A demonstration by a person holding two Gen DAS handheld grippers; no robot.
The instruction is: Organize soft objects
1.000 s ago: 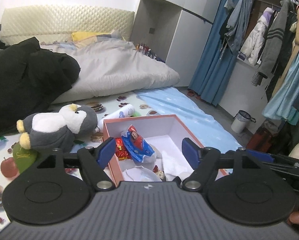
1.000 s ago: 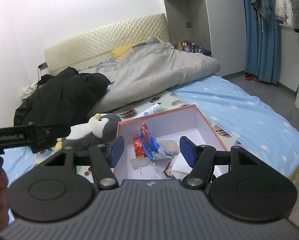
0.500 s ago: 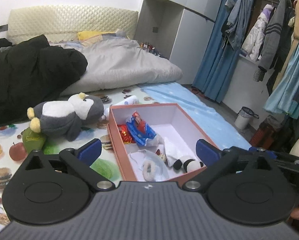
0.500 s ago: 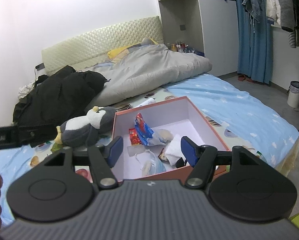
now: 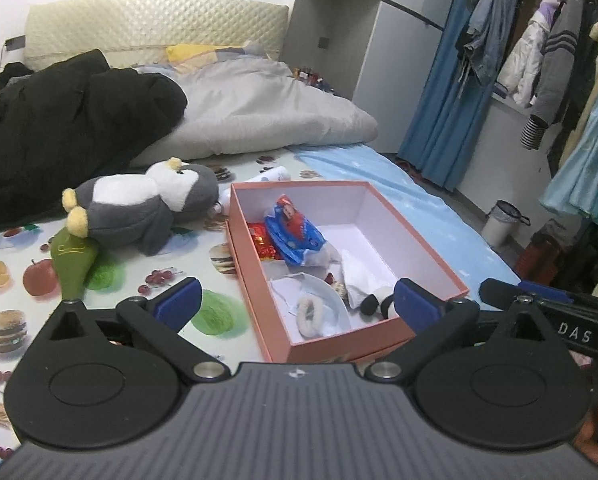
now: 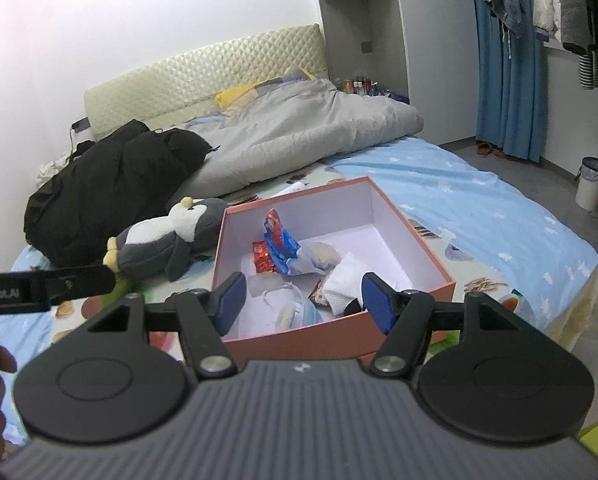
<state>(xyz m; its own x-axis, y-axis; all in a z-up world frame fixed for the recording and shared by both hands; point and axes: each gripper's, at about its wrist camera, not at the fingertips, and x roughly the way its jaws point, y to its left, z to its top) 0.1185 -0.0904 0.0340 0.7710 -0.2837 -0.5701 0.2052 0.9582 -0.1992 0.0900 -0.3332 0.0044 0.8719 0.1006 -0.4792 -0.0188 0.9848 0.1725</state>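
A pink open box sits on the fruit-print mat on the bed. It holds a blue snack packet, a red packet, a white cloth, a small panda toy and a fluffy white ring. A grey and white penguin plush lies left of the box, partly on a green item. My left gripper hangs wide open above the box's near end. My right gripper is open above the near wall, nothing between its pads.
A black coat and a grey duvet are piled behind the plush and box. A white bottle lies behind the box. Off the bed's right edge are a small bin, a blue curtain and hanging clothes.
My left gripper's jaws have spread much wider. Both grippers have sunk toward the box, so its near end with the panda toy and fluffy ring has come into sight.
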